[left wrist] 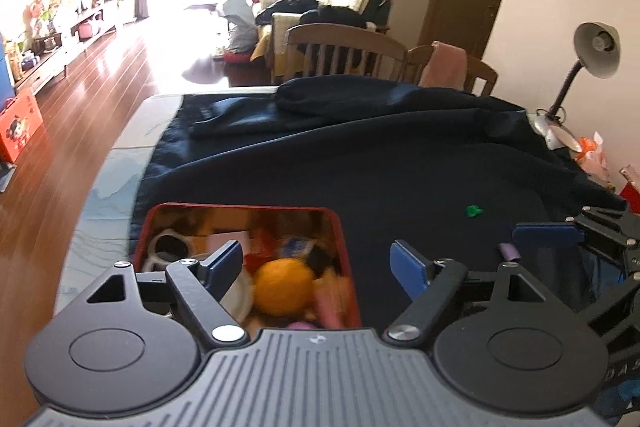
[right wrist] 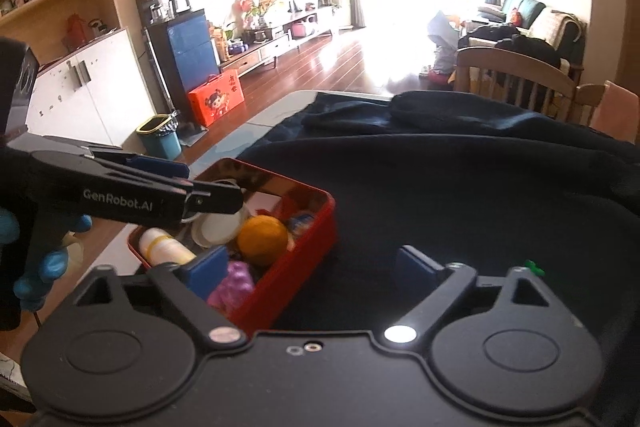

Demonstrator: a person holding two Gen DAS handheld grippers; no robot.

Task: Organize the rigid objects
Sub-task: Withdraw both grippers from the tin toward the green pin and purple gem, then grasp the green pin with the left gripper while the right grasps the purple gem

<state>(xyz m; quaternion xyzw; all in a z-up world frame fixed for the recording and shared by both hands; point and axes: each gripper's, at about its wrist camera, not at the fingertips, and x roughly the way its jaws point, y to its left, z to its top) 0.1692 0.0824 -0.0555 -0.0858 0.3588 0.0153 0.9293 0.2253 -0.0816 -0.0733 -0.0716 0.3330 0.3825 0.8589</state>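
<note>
A red tin box (left wrist: pixel 240 206) (right wrist: pixel 296 267) sits on a dark cloth (left wrist: pixel 400 167) and holds an orange ball (left wrist: pixel 284 287) (right wrist: pixel 262 241), a white bottle (right wrist: pixel 164 247), a purple lump (right wrist: pixel 234 285), a white lid (right wrist: pixel 216 227) and several other small items. A small green piece (left wrist: pixel 474 211) (right wrist: pixel 534 267) lies alone on the cloth, right of the box. My left gripper (left wrist: pixel 316 259) is open above the box's right rim, holding nothing. My right gripper (right wrist: pixel 312 263) is open beside the box's near right wall, also holding nothing.
The cloth covers most of a table (left wrist: pixel 120 163). Wooden chairs (left wrist: pixel 344 51) stand behind its far edge. A grey desk lamp (left wrist: pixel 592 55) and packets stand at the far right. A small purple piece (left wrist: pixel 508 251) lies on the cloth. A blue-gloved hand (right wrist: pixel 40 267) holds the left gripper.
</note>
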